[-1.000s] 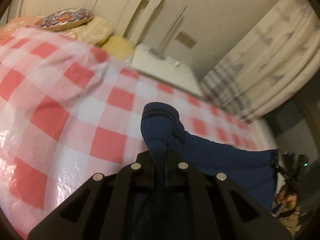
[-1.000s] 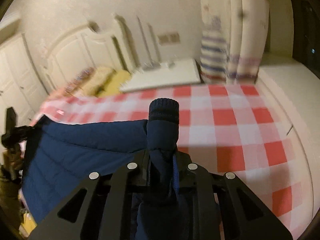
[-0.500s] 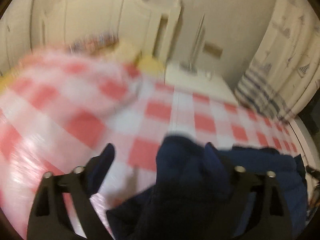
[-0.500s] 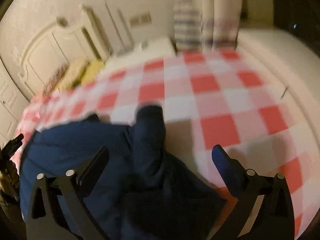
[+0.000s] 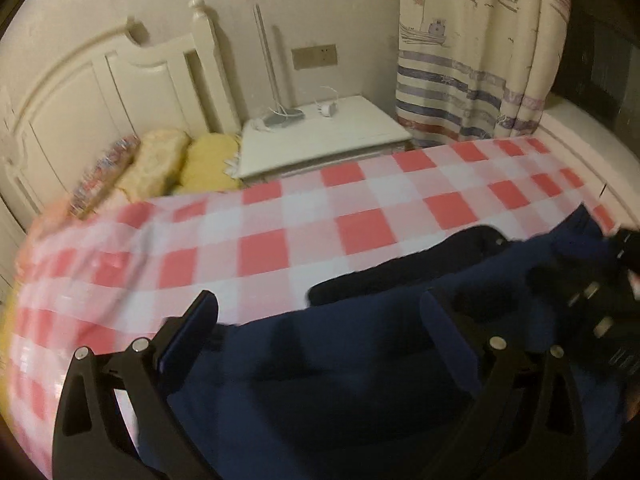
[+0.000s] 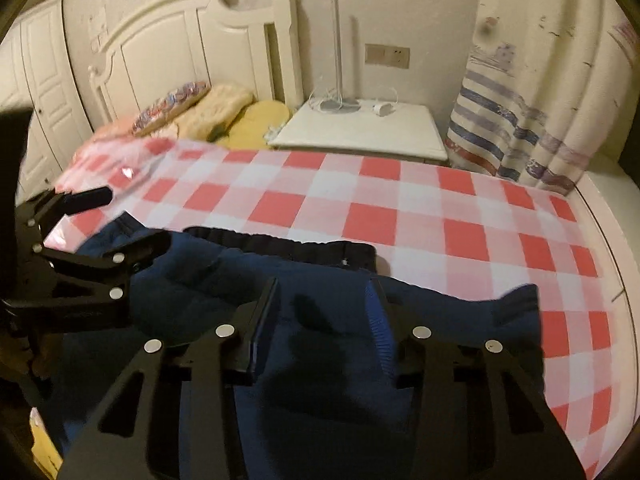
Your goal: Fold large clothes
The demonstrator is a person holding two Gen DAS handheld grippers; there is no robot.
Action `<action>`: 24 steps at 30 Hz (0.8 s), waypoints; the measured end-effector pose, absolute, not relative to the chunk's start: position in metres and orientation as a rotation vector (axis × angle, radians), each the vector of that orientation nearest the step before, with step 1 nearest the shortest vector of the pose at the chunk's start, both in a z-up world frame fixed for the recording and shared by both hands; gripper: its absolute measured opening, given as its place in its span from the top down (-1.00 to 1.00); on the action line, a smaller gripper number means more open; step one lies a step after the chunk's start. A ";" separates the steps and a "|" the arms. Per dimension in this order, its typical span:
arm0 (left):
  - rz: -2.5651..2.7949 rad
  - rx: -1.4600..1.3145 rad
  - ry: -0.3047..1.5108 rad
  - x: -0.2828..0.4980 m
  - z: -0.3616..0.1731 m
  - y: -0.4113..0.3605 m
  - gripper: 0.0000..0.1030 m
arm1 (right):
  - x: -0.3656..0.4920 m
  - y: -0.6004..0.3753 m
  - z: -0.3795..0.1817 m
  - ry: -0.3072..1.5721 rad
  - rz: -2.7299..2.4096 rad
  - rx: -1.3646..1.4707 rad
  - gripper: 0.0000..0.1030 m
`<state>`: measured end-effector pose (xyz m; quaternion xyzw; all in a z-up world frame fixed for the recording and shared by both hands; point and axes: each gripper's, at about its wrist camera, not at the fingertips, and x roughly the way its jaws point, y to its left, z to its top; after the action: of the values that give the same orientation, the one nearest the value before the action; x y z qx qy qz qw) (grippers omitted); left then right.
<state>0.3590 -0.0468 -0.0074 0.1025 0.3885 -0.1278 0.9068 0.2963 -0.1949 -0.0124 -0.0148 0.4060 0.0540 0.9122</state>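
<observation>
A dark blue padded jacket (image 5: 352, 360) lies spread on the red-and-white checked bed cover (image 5: 264, 248), its black collar band (image 5: 400, 276) toward the headboard. My left gripper (image 5: 320, 320) is open and empty just above the jacket's left part. My right gripper (image 6: 322, 304) is open and empty above the jacket (image 6: 328, 380), with its collar band (image 6: 280, 244) just beyond. The left gripper also shows in the right wrist view (image 6: 120, 220), open at the jacket's left edge. The right gripper shows dimly at the right of the left wrist view (image 5: 580, 280).
Pillows (image 6: 224, 108) lie against the white headboard (image 6: 192, 44). A white bedside table (image 6: 360, 132) with a lamp base and cable stands past the bed. A striped curtain (image 6: 520, 100) hangs at the right. White wardrobe doors (image 6: 36, 92) are at the left.
Both grippers held the jacket sleeves up a second ago. They have opened and let go; the jacket has dropped flat on the bed, and both grippers have drawn back.
</observation>
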 end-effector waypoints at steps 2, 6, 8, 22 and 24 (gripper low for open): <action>-0.237 0.233 0.802 0.364 -0.020 -0.051 -0.95 | 0.302 -0.189 -0.024 0.858 0.093 -0.075 0.14; -0.230 0.256 0.909 0.380 -0.065 -0.056 -0.96 | 0.313 -0.187 -0.053 0.905 0.096 -0.092 0.10; -0.235 0.230 0.916 0.384 -0.070 -0.052 -0.96 | 0.314 -0.183 -0.054 0.898 0.089 -0.121 0.07; -0.221 0.244 0.891 0.382 -0.078 -0.056 -0.96 | 0.314 -0.172 -0.065 0.858 0.050 -0.198 -0.02; -0.223 0.241 0.890 0.382 -0.078 -0.056 -0.96 | 0.314 -0.171 -0.066 0.853 0.044 -0.207 -0.03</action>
<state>0.3822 -0.0558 -0.0785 0.1159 0.4285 -0.1073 0.8896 0.3144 -0.1706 -0.0663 -0.1003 0.4127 0.0211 0.9051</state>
